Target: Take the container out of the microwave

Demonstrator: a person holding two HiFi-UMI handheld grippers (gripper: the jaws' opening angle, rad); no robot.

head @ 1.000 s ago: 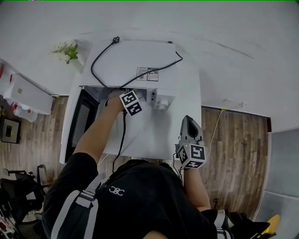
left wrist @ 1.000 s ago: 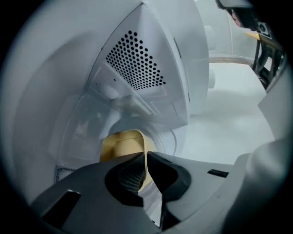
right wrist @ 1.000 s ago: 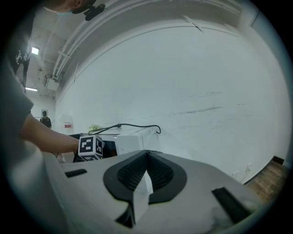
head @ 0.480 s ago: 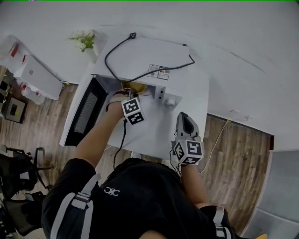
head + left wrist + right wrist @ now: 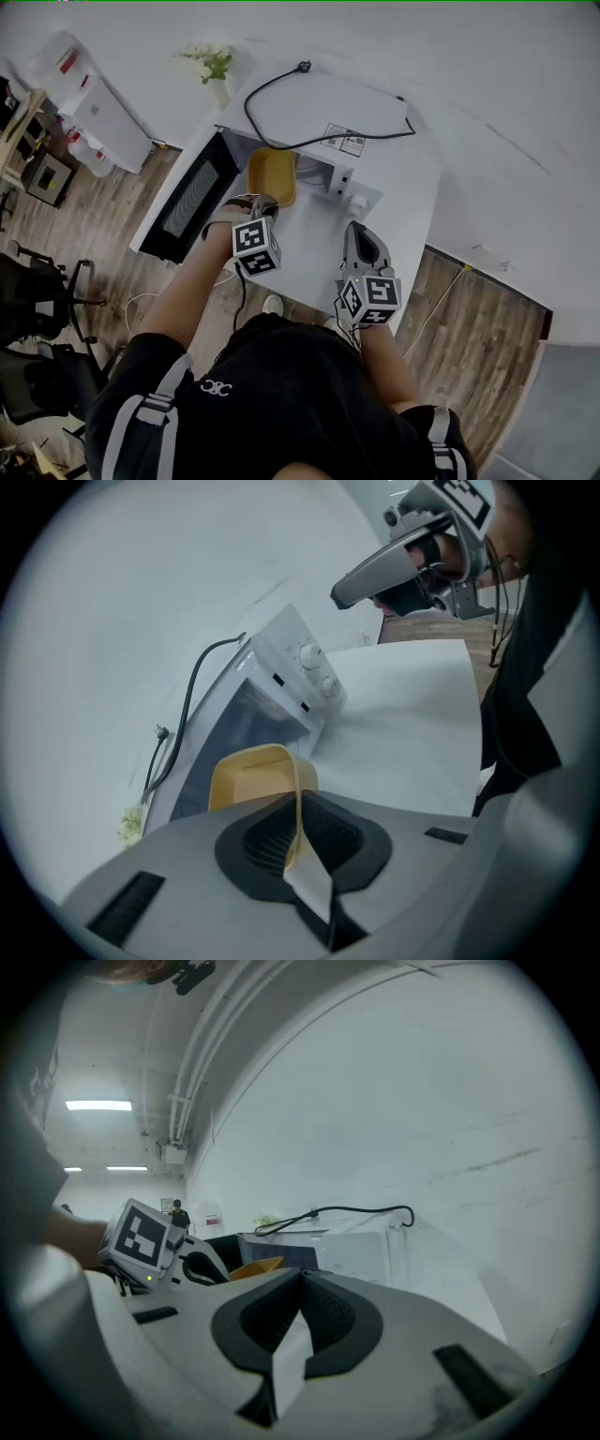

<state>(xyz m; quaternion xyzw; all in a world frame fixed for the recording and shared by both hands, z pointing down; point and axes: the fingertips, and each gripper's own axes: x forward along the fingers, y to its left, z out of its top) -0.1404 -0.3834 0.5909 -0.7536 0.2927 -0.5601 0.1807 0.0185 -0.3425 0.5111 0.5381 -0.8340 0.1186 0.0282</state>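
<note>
The microwave (image 5: 347, 108) has a cord (image 5: 309, 141) across its top, and its open door (image 5: 192, 197) overhangs the bench's (image 5: 314, 258) left edge. The left gripper's (image 5: 263, 202) fingers pinch the yellow container (image 5: 271, 173) by its rim at the cavity mouth. It sits open side up, long axis pointing inward. The right gripper's (image 5: 357, 232) fingers are closed and empty.

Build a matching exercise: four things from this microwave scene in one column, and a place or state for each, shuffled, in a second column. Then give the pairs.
Column 1
1. yellow container
2. microwave door
3. power cord
4. right gripper

Column 2
A. swung open
B. jaws shut, nothing between them
C. gripped by its wall in the left gripper
D. lying on top of the microwave

Pairs: 1-C, 2-A, 3-D, 4-B
</note>
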